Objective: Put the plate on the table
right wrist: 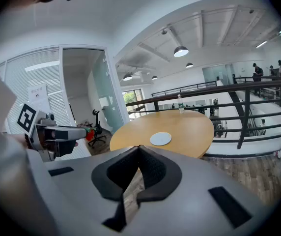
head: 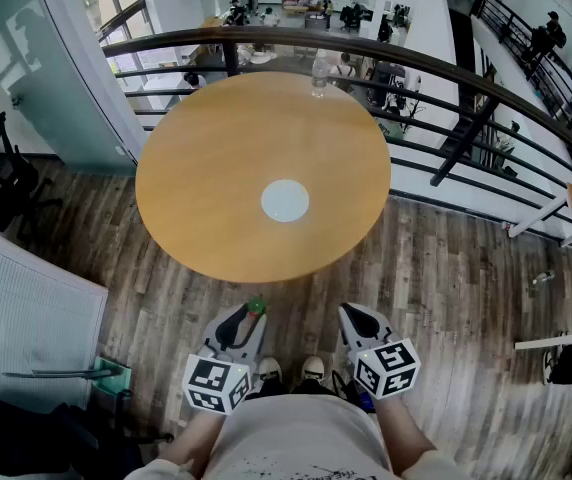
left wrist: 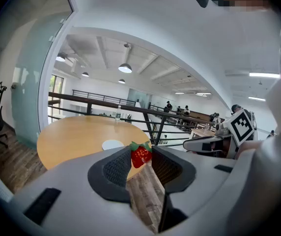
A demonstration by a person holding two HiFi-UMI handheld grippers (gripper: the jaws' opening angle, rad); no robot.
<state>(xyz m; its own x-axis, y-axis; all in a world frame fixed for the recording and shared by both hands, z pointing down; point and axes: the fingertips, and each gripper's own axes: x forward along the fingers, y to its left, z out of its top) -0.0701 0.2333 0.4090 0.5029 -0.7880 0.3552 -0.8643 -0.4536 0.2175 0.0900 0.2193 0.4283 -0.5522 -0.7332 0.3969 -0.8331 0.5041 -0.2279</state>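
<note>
1. Head view, plate [head: 285, 200]: white and round, it lies flat near the middle of the round wooden table [head: 206, 178]. It is ahead of both claws and well apart from them, past the table's near edge. Only its plain white face shows.
2. Bottle [head: 319, 73]: clear and upright at the table's far edge, beyond the plate as seen from the claws. Its contents cannot be made out.
3. Left gripper [left wrist: 141, 154]: the jaws stand partly apart and clamp a red strawberry [left wrist: 141, 157] with green leaves between their tips. It is held off the table on the near side, over the wood floor.
4. Right gripper [right wrist: 139, 149]: the jaw tips meet, with nothing between them. It is just beside the left gripper and points toward the table, with the plate ahead and slightly to its right.
</note>
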